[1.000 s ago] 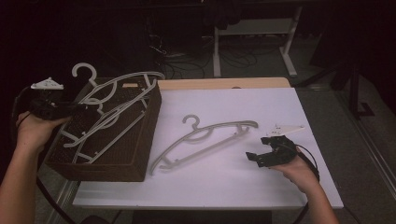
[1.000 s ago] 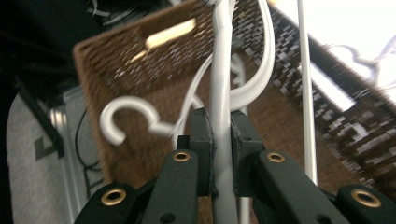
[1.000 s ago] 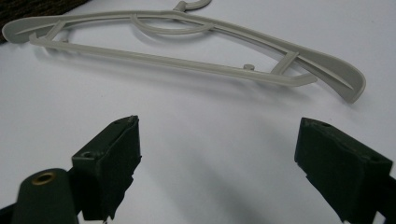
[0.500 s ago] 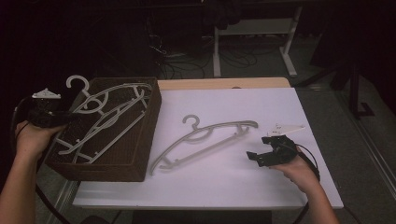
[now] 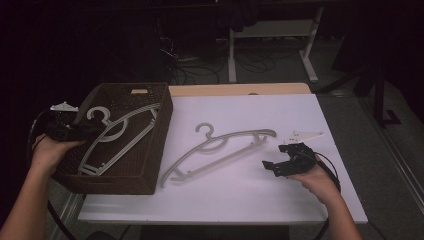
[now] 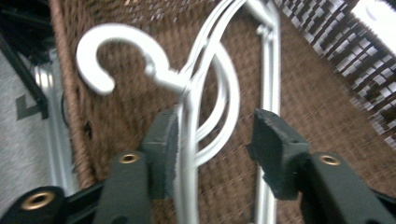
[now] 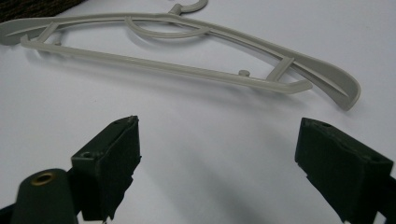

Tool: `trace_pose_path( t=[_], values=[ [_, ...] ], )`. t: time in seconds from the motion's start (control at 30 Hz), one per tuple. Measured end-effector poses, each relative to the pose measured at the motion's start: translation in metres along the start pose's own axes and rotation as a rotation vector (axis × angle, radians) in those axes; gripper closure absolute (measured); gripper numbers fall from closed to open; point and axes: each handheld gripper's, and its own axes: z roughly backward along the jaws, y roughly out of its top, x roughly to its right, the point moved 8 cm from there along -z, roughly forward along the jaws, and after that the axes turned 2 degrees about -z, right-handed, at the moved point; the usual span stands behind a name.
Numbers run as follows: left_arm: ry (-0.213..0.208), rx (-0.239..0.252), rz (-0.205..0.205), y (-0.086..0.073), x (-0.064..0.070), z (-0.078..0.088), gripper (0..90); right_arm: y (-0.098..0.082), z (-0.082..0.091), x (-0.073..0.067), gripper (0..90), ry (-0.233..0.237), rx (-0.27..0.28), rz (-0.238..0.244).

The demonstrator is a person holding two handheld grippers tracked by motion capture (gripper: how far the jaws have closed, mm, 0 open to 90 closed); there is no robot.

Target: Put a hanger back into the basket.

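High view, layout: we note a dark brown woven basket (image 5: pixel 150 150) at the left edge of a white tabletop (image 5: pixel 240 200), with a pale grey plastic hanger in the basket (image 5: pixel 117 142) and a second grey plastic hanger on the table (image 5: pixel 220 150) just right of it.
Left gripper (image 5: pixel 82 131): held at the basket's left rim, reaching in over the hanger's neck below the hook.
Left jaws: in the left gripper view (image 6: pixel 212 135) they have just been opening and stand partly apart. The hanger's neck lies between them, against the left pad (image 6: pixel 168 140) and clear of the right. We judge the hold released, not a grip.
Reason for placement: we judge the hanger was set flat in the basket so that it rests on the bottom and stays put once let go.
Right gripper (image 5: pixel 280 161): low over the table, just right of the second hanger's end.
Right jaws: in the right gripper view (image 7: pixel 217 154) they are wide apart with nothing between them, facing the hanger's bar (image 7: pixel 187 70).
Reason for position: we judge it waits in line for the next pick.
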Motion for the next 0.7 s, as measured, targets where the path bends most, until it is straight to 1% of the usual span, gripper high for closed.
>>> trace_pose_path(
  t=[0.07,0.13,0.23,0.4,0.47,0.57,0.63,0.7],
  values=[
    [-0.038,0.041,0.004,0.008,0.012,0.003,44.4,-0.001,0.0,0.0,13.8,0.0,-0.001,0.005],
    [-0.07,0.076,-0.007,0.018,0.026,0.006,40.8,-0.001,0.0,-0.001,13.7,-0.001,-0.001,0.006],
    [-0.131,0.117,-0.022,0.032,0.052,0.008,38.7,-0.002,0.001,-0.003,13.7,0.002,0.001,0.01],
    [-0.23,0.17,-0.042,0.055,0.093,0.006,35.3,-0.002,-0.001,-0.005,13.8,0.005,-0.001,0.013],
    [-0.269,0.191,-0.059,0.064,0.109,0.004,34.4,-0.002,-0.003,-0.006,13.8,0.006,-0.007,0.017],
    [-0.327,0.213,-0.08,0.076,0.134,-0.001,32.3,-0.002,-0.007,-0.007,13.8,0.006,-0.017,0.025],
    [-0.356,0.22,-0.098,0.082,0.15,-0.006,30.9,-0.001,-0.008,-0.007,14.5,0.004,-0.018,0.026],
    [-0.383,0.228,-0.111,0.087,0.166,-0.011,29.7,0.001,-0.008,-0.006,16.9,-0.008,-0.01,0.024]
  ],
)
